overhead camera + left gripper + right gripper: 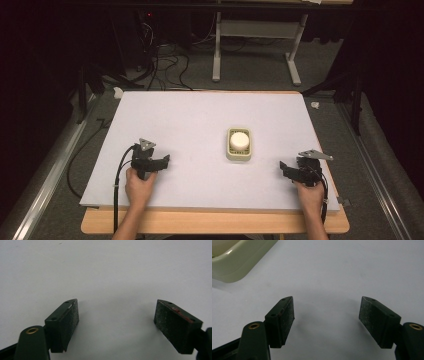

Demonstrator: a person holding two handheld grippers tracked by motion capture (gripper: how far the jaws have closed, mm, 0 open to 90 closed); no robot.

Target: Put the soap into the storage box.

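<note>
Near the table's middle: we see a cream tray [229, 153] with a white round piece [239, 140] sitting in it; its corner also shows at the top left of the right gripper view [234, 262].
Left gripper: our left gripper [165, 161] rests low on the near left of the sheet, well apart from the tray; its jaws are spread with only bare sheet between them [116, 322].
Right gripper: our right gripper [282, 167] sits near the tray's right side, pointing towards it; the jaws are likewise released and hold nothing [325, 320].
Step in hand: we judge this to be the start of an approach, both hands parked and nothing yet touched.
Next move: we would carry the right gripper in towards the tray, line the spread jaws up on either side of the white round piece or the tray's rim, then close. The glossy rim may slip, so a square grip matters.
Surface: we work on a white sheet [200, 115] laid over a wooden table [215, 222], plain and flat.
Room: dark around us, with grey carpet [345, 125], a tangle of cables [165, 65] and the pale legs of another stand [216, 55] beyond the far edge.
</note>
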